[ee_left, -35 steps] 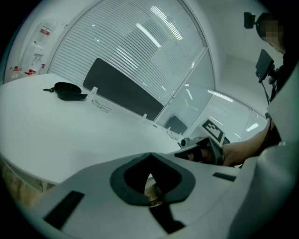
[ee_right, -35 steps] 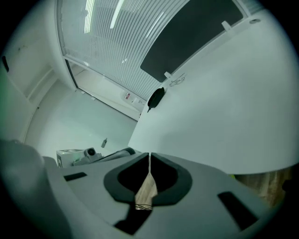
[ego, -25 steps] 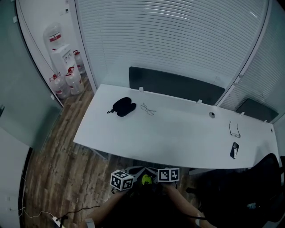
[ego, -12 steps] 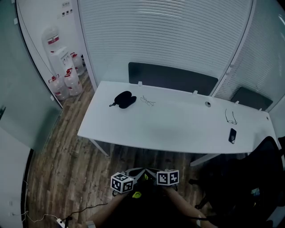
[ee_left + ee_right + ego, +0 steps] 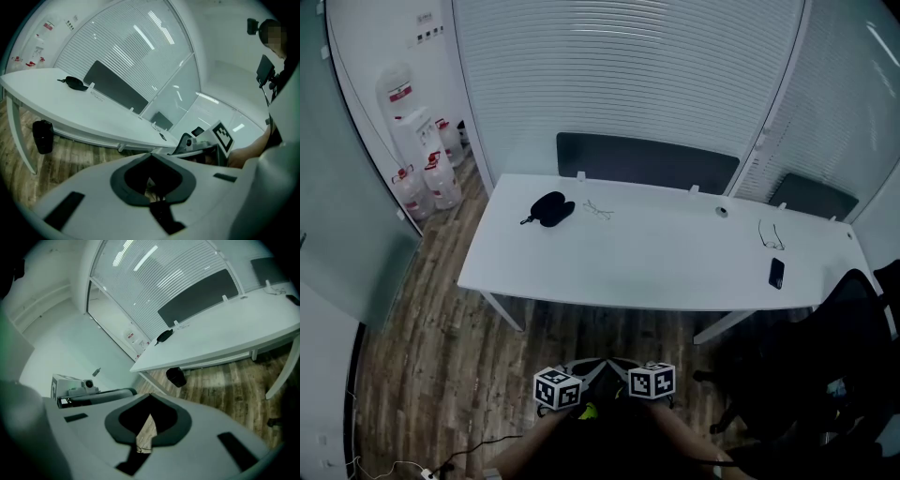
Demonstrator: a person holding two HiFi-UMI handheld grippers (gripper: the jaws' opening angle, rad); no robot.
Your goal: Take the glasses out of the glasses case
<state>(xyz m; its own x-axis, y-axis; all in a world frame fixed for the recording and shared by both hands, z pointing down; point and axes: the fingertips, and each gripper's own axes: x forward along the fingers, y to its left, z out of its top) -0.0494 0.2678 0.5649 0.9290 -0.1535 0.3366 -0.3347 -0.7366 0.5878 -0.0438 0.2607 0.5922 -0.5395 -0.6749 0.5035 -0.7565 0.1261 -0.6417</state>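
A: Where's the glasses case point(image 5: 551, 208)?
B: Far-left part of the white desk point(image 5: 656, 267). Black, lying flat. Open or closed, too small to tell.
A: And the glasses point(image 5: 598, 210)?
B: Out on the desktop just right of the case, not touching it.
A: Grippers?
B: L gripper point(image 5: 151, 155): jaws together, nothing btwn them. R gripper point(image 5: 150, 397): jaws have just closed the last bit, tips meet, nothing held there either. In the head view both sit low at the bottom edge, side by side, well apart from the desk.
A: Diff vs a sec ago?
B: The desk sits further off now. More wood floor point(image 5: 441, 319) shows btwn its near edge and the grippers, and the whole top fits in view. Case & glasses keep the same spots on the desk, same gap btwn them.
A: Anything else up there?
B: A 2nd pair of glasses point(image 5: 771, 234) and a dark phone point(image 5: 776, 273) at the right end, w/ a black chair point(image 5: 830, 366) on the near side. Water bottles point(image 5: 442, 181) stand by the wall at far left.
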